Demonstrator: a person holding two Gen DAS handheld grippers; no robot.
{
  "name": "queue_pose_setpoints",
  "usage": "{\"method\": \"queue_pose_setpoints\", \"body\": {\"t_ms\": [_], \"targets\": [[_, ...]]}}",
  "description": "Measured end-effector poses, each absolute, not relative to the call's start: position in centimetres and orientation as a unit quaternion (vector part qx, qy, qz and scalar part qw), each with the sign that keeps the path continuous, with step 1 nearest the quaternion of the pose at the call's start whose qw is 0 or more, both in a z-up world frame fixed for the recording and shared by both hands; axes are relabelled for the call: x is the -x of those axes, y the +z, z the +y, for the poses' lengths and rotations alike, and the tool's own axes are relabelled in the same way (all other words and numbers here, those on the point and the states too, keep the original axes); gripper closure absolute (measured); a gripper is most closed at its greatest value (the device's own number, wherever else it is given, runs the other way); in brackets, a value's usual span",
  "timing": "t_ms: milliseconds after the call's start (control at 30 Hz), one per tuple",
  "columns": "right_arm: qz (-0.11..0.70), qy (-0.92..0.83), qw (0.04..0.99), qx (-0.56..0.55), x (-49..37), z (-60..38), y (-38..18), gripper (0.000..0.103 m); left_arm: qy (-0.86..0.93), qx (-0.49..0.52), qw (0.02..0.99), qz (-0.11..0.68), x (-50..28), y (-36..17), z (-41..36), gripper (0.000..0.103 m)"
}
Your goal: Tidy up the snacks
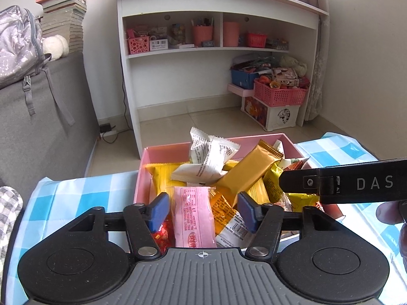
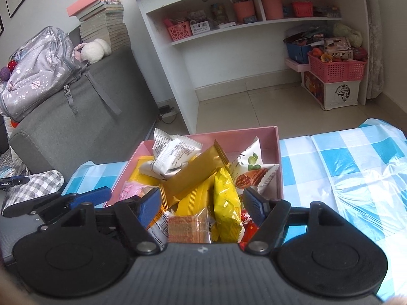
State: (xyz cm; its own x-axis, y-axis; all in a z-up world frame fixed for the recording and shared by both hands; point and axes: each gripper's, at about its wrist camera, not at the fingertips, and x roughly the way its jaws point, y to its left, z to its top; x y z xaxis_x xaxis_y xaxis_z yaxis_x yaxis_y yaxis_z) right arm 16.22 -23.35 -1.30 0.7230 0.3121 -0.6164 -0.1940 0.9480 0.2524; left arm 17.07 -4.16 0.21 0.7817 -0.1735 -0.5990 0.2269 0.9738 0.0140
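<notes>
A pink box [image 1: 142,167] full of snack packets stands on a blue-and-white checked tablecloth [image 1: 76,193]. My left gripper [image 1: 202,209] is open over the box's near edge, and a pink packet [image 1: 193,216] lies between its blue pads, untouched. A gold bar packet [image 1: 246,172] and white packets [image 1: 211,152] lie on top. The right gripper's body [image 1: 343,183] crosses the right side. In the right wrist view, my right gripper [image 2: 203,208] is open over the same box [image 2: 277,142], above a yellow packet [image 2: 226,203] and an orange wafer packet [image 2: 188,228]. The left gripper's finger [image 2: 89,197] shows at left.
A grey sofa [image 1: 45,132] with a backpack [image 1: 17,43] and stacked books [image 1: 63,20] stands at left. A white shelf unit [image 1: 216,50] with pink baskets stands beyond on the tiled floor. The tablecloth extends to the right [image 2: 356,165].
</notes>
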Motion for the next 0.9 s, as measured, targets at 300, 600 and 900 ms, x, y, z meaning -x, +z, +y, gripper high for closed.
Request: {"method": "queue_pose_setpoints", "body": {"t_ms": [300,600,900], "targets": [[0.362,0.1,0.923,-0.083,-13.4,-24.7,-0.3,0.018,-0.098,-0.042,0.933,0.344,-12.9,1.9,-4.1,0.011],[0.388,0.055,0.919,-0.046,-10.0,-24.2,0.0,0.004,-0.069,-0.029,0.919,0.388,-8.6,2.3,-3.4,0.005],[0.423,0.039,0.905,-0.021,-6.3,-23.2,-0.5,0.0,-0.02,-0.01,0.907,0.421,-4.9,2.5,-1.7,0.001]]}}
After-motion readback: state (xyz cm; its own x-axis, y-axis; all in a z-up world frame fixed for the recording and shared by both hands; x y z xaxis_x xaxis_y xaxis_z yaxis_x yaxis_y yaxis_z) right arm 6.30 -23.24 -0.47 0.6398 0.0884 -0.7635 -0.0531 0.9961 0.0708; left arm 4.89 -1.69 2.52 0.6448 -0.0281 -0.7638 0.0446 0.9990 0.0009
